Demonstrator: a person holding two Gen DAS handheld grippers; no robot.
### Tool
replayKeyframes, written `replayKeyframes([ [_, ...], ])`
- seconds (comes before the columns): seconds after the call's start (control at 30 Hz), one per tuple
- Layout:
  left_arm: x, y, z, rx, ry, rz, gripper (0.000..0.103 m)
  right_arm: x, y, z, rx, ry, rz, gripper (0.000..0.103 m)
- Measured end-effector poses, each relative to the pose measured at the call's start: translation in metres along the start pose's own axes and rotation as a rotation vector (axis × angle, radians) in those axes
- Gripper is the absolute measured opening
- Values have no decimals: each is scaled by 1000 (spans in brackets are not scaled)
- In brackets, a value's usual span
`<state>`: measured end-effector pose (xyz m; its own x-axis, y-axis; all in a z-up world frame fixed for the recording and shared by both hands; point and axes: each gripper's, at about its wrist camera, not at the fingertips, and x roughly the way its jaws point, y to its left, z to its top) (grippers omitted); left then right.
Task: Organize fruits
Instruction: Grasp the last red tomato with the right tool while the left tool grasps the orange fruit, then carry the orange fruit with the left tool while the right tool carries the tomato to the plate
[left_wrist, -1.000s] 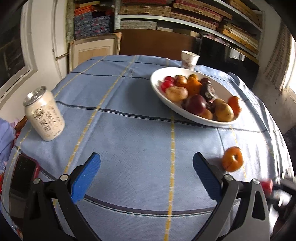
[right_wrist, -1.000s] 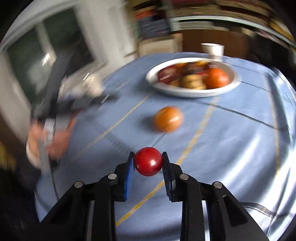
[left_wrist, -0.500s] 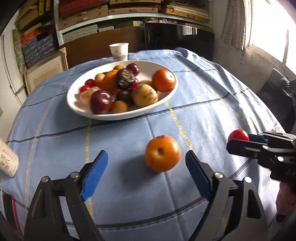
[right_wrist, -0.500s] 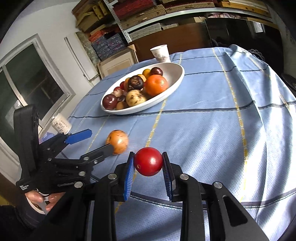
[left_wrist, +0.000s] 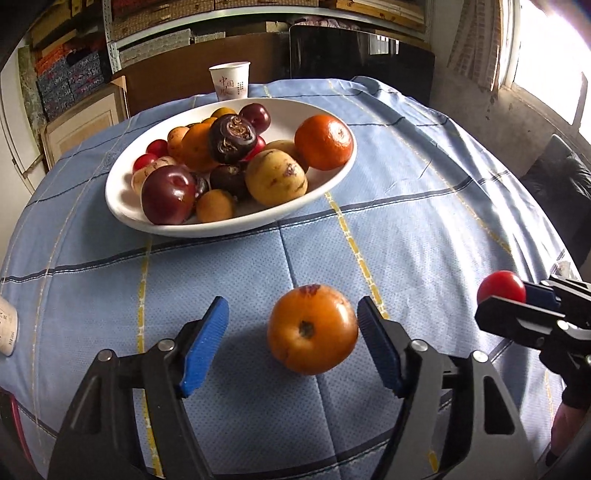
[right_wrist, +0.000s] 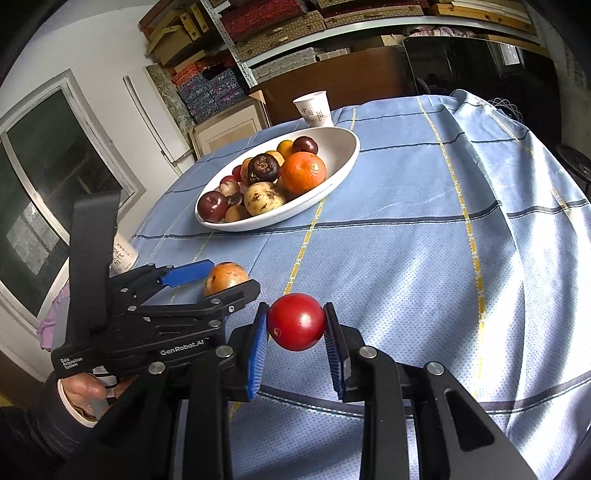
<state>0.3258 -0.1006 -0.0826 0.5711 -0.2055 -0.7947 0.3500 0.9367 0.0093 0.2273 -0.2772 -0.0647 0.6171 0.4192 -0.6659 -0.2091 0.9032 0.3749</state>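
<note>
An orange fruit (left_wrist: 312, 329) lies on the blue tablecloth between the open fingers of my left gripper (left_wrist: 293, 343); its right pad is close to the fruit. It also shows in the right wrist view (right_wrist: 226, 277), partly behind the left gripper (right_wrist: 207, 275). My right gripper (right_wrist: 296, 341) is shut on a red tomato (right_wrist: 295, 322), held above the cloth; it appears at the right of the left wrist view (left_wrist: 501, 288). A white oval bowl (left_wrist: 122, 199) with several fruits stands beyond, also in the right wrist view (right_wrist: 332, 177).
A paper cup (left_wrist: 229, 81) stands behind the bowl. A drink can (right_wrist: 123, 254) stands at the table's left edge. The round table's cloth (right_wrist: 424, 229) drops off at the right. Shelves and boxes line the back wall.
My left gripper has swung right and moved in, so the orange fruit now sits between its fingers. The right gripper still holds the tomato.
</note>
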Motion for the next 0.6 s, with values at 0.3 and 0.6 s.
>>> replayKeyframes([
  [0.3, 4, -7, -1, 21, 17, 3, 52, 1, 0, 0, 1, 3, -10, 30],
  [0.6, 1, -14, -3, 42, 11, 5, 43, 5, -6, 0, 9, 2, -46, 30],
])
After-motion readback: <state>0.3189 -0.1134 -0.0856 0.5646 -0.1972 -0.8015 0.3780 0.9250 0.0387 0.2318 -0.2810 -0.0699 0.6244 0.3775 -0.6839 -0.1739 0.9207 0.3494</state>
